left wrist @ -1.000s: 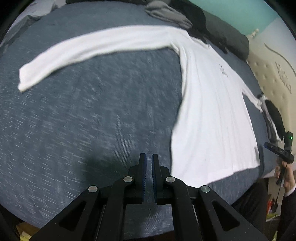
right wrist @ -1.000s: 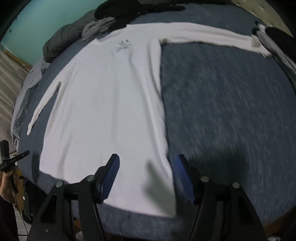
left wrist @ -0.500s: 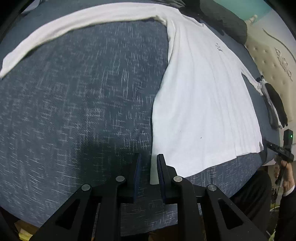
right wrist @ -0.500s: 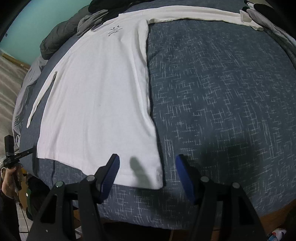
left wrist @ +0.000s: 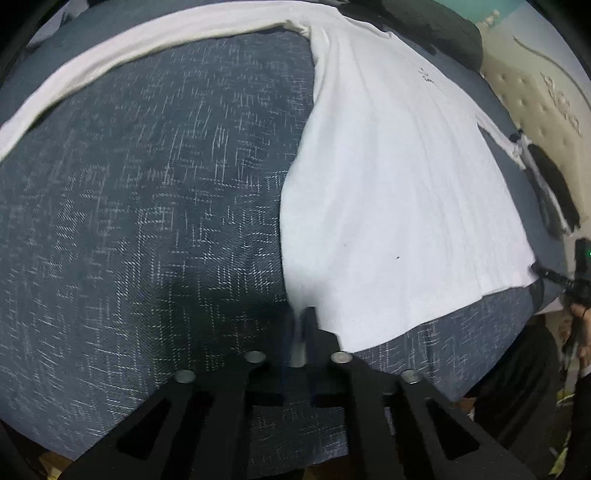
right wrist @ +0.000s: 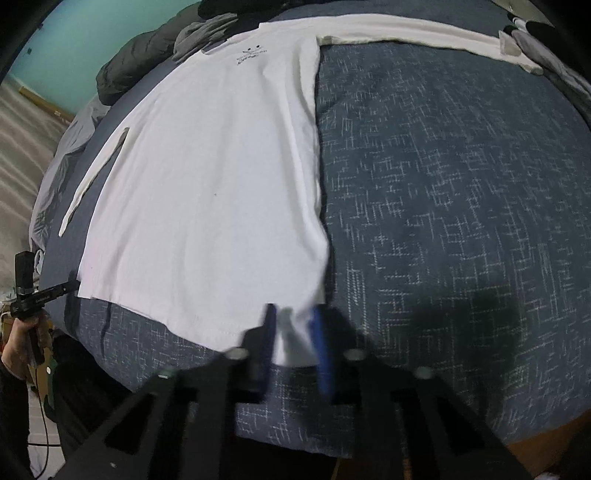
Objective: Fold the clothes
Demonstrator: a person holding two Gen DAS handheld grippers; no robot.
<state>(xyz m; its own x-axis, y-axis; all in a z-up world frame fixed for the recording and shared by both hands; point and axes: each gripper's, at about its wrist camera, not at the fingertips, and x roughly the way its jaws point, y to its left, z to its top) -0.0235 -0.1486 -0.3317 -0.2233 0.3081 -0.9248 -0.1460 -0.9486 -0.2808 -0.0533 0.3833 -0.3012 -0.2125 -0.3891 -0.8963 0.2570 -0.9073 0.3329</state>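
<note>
White long-sleeved shirt [left wrist: 388, 192] lies flat on the blue bed [left wrist: 147, 221] — left tongs [left wrist: 301, 325] and right tongs [right wrist: 293, 332] each pinch a hem corner.

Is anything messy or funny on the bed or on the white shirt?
Mostly tidy: the white shirt lies flat on the blue bedcover, sleeves spread out. Two tiny dark specks mark its lower front, maybe lint or stains. Dark and grey clothes sit in a rumpled heap past the collar.
</note>
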